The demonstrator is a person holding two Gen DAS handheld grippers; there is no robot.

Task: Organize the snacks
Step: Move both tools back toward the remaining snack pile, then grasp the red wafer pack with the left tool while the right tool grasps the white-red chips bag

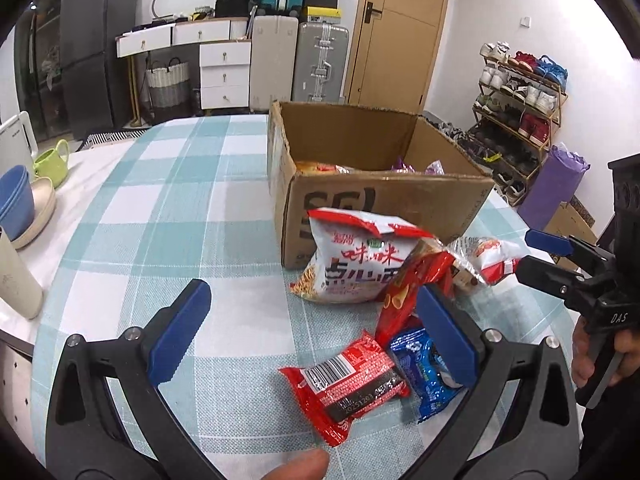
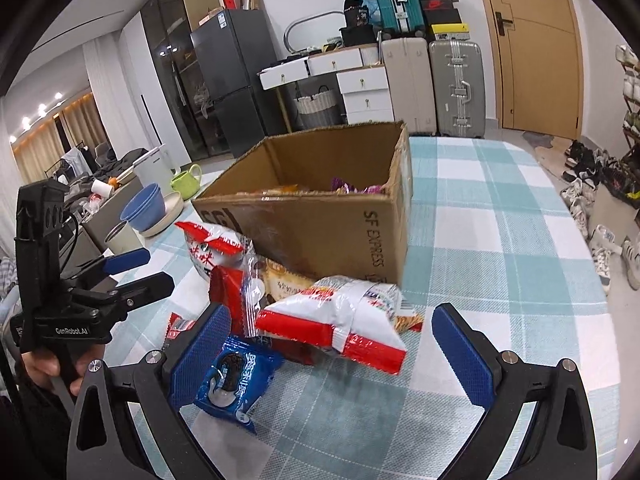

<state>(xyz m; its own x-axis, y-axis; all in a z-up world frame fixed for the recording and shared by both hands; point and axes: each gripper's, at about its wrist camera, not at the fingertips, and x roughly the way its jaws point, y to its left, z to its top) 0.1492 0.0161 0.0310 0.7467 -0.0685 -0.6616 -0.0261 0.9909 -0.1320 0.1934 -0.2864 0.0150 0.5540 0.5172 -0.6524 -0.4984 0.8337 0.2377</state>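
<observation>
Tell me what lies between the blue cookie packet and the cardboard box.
In the right wrist view, a pile of snack bags lies between the blue cookie packet and the cardboard box.

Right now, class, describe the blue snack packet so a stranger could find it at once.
Start at the open cardboard box on the checked tablecloth. In front of it lies a heap of snack packets; the blue biscuit packet is at its near edge. It is the only blue wrapper among red and white ones.

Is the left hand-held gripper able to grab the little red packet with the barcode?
Probably yes. The left hand-held gripper is open and empty, and the red barcode packet lies flat on the checked tablecloth, uncovered; only the blue cookie packet touches its side.
</observation>
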